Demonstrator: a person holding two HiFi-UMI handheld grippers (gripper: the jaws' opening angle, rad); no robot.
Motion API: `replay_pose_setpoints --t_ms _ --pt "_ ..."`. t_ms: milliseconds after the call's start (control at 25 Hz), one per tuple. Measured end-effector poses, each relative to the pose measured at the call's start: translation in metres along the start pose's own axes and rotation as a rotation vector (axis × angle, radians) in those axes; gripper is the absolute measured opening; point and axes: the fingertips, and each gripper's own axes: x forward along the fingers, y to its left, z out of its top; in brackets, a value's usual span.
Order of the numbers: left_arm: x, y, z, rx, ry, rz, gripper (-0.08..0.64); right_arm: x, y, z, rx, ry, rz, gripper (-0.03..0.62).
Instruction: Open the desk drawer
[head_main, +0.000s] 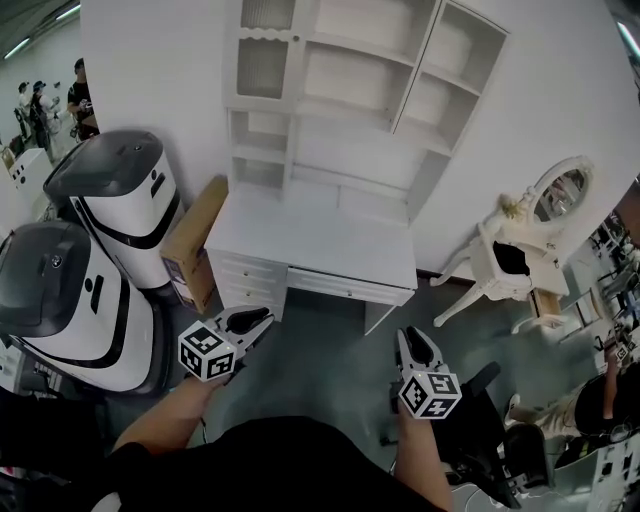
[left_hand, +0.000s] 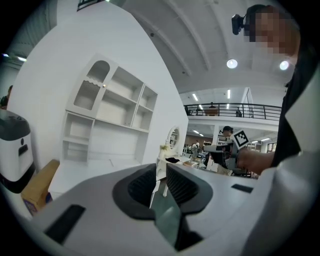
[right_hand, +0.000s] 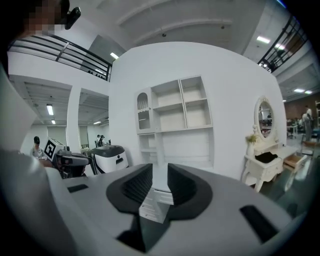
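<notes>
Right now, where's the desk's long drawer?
Head view, centre: the long drawer sits under the white desk top, right of the small drawer stack.

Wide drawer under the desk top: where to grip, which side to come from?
The small handle mid-front on the drawer, coming straight at the front. The panel sits tight under the desk top, so no other edge likely offers grip. Handle shape is too small to tell. The right gripper, open, is nearer.

The bench (head_main: 325, 245) looks like matt, white-painted wood. The box (head_main: 192, 243) is plain brown cardboard. The machine (head_main: 105, 325) has a glossy plastic shell.
</notes>
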Motion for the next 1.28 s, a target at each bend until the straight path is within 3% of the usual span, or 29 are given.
replay_pose_setpoints --t_ms 360,760,1280 --pt "-0.011 0.003 -0.008 -0.007 0.011 -0.033 0.048 -0.012 0.014 -0.007 -0.009 0.017 -0.040 0.095" --pt "-0.012 0.018 -0.019 -0.039 0.017 -0.010 0.033 0.005 0.019 -0.014 -0.001 0.044 -0.024 0.092" --pt "0.027 0.040 -0.014 -0.061 0.029 0.038 0.028 0.056 -0.021 -0.021 0.031 0.064 0.015 0.084"
